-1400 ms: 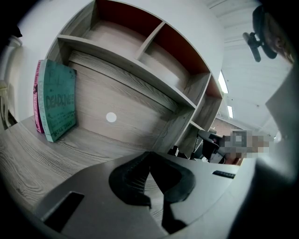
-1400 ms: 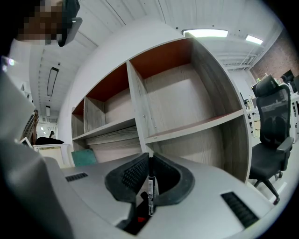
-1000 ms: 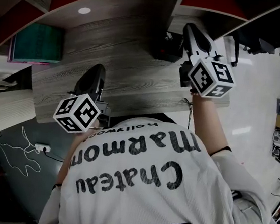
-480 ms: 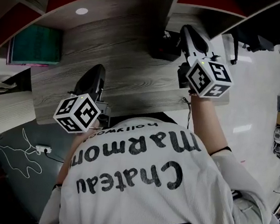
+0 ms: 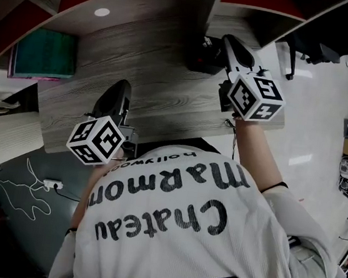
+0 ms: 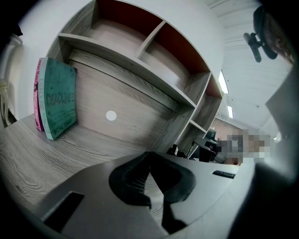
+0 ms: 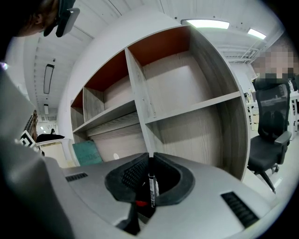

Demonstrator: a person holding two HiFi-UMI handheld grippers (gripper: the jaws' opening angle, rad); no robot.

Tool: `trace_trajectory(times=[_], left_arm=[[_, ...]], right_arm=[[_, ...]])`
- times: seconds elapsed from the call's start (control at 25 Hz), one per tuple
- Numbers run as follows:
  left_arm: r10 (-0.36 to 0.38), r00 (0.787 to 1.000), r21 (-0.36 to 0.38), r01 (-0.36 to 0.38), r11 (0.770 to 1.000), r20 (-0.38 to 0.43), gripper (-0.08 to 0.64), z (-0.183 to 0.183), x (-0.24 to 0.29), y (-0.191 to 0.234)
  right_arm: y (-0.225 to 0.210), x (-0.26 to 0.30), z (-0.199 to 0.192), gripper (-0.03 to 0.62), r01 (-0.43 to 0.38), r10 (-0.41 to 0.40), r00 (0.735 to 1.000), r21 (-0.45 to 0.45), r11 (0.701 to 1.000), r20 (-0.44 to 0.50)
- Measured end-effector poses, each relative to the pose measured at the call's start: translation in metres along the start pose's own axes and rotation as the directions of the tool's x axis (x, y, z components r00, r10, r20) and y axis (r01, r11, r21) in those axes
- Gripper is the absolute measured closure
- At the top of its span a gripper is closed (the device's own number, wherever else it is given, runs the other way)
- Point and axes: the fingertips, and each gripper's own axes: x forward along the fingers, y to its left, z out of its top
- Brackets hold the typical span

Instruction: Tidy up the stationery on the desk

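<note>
My right gripper [image 7: 150, 158] is shut on a thin black pen with a white label [image 7: 152, 186], which stands upright between the pads; something red [image 7: 141, 203] shows below it. In the head view that gripper [image 5: 228, 42] reaches over the far right of the wooden desk [image 5: 157, 70], right beside a black holder [image 5: 203, 56]; the pen is hidden there. My left gripper [image 5: 121, 88] hovers low over the desk's near side, its jaws [image 6: 149, 157] shut with nothing between them.
A teal book [image 6: 58, 105] leans against the desk's left end with a pink one behind it, also visible from the head as the teal book [image 5: 46, 53]. Open shelf compartments [image 7: 187, 93] rise behind the desk. An office chair [image 7: 268, 135] stands right.
My right gripper has edged slightly left, closer to the black holder, still gripping the pen. The left gripper has not moved.
</note>
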Motion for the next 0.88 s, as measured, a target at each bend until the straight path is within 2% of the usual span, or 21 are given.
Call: trace_trajectory(times=[0.88], left_arm=[[-0.021, 1.000, -0.012, 0.021, 1.000, 0.005, 0.545, -0.003, -0.008, 0.003]], right_arm=[[0.012, -0.007, -0.036, 0.548, 0.009, -0.010, 0.996, -0.016, 1.000, -0.091]])
